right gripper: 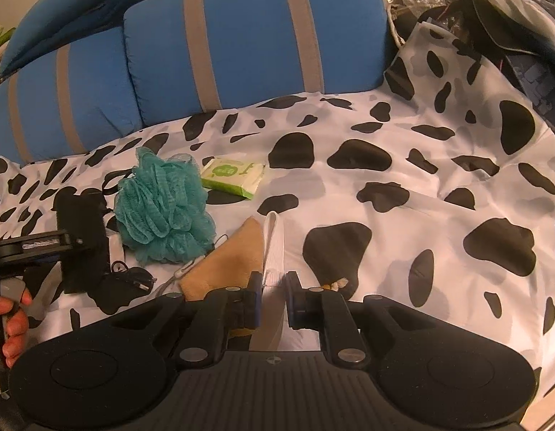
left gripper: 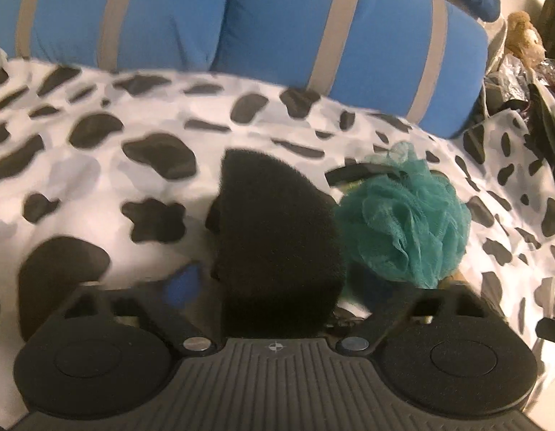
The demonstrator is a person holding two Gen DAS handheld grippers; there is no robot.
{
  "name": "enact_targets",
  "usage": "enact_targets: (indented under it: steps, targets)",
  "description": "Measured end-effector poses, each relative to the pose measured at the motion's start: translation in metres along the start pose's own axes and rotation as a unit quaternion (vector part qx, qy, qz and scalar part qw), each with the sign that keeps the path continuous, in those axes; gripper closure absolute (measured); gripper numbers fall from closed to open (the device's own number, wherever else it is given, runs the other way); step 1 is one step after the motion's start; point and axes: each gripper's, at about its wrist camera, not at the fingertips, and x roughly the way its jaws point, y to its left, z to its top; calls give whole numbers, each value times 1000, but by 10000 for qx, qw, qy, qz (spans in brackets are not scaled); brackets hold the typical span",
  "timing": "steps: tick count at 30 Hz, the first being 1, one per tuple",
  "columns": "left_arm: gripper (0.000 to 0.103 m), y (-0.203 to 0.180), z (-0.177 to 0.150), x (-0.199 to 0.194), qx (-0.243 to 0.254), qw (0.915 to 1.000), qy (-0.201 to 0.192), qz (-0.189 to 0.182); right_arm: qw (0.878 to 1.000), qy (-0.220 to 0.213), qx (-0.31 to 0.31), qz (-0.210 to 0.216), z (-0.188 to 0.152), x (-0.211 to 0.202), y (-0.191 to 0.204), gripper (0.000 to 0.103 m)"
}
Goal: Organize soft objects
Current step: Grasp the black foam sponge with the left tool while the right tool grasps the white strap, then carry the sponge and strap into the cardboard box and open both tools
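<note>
While sorting soft things on the cow-print bedsheet (right gripper: pixel 403 222): left gripper (left gripper: pixel 277 287) fingers pinching a black sponge block (left gripper: pixel 274 237), lifted just beside the teal mesh loofah (right gripper: pixel 166 212); right gripper (right gripper: pixel 274 287) fingers pressed on a white cloth strip (right gripper: pixel 274 244) over a tan cloth (right gripper: pixel 230 262), probably for regrouping.

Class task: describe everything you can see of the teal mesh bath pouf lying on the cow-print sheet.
The teal mesh bath pouf is a ruffled ball of gathered netting, soft and airy in look, lying loose on the black-and-white cow-print sheet. Neither hand-held gripper holds it. A black fuzzy block, in the left hand-held gripper, sits close on one side; a tan cloth lies just in front, and a green-and-white packet behind.
</note>
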Motion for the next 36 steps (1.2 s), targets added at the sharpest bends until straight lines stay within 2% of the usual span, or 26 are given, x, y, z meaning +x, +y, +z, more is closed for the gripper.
enact_targets:
  steps: [1,8,14,21,29,36]
  targets:
    - [40,0,-1,3,-12,10000,81,-7,10000,-5,-20,-4,0,0,0,87]
    - [41,-6,-1,-9,87,9996,-158,218,10000,-51,20,-1,1,-1,-1,87]
    - [41,-8,0,-25,181,9991,-335,210,9999,-112,51,24,3,-3,-1,87]
    - [41,-9,-4,-41,430,9985,-343,31,9998,-184,-50,103,3,-6,9,87]
    - [41,-9,-16,-66,428,9980,-400,-220,9994,-262,-124,203,2,-14,14,87]
    - [41,-18,-38,-91,647,9967,-333,-355,9995,-114,-14,277,-10,-24,10,87]
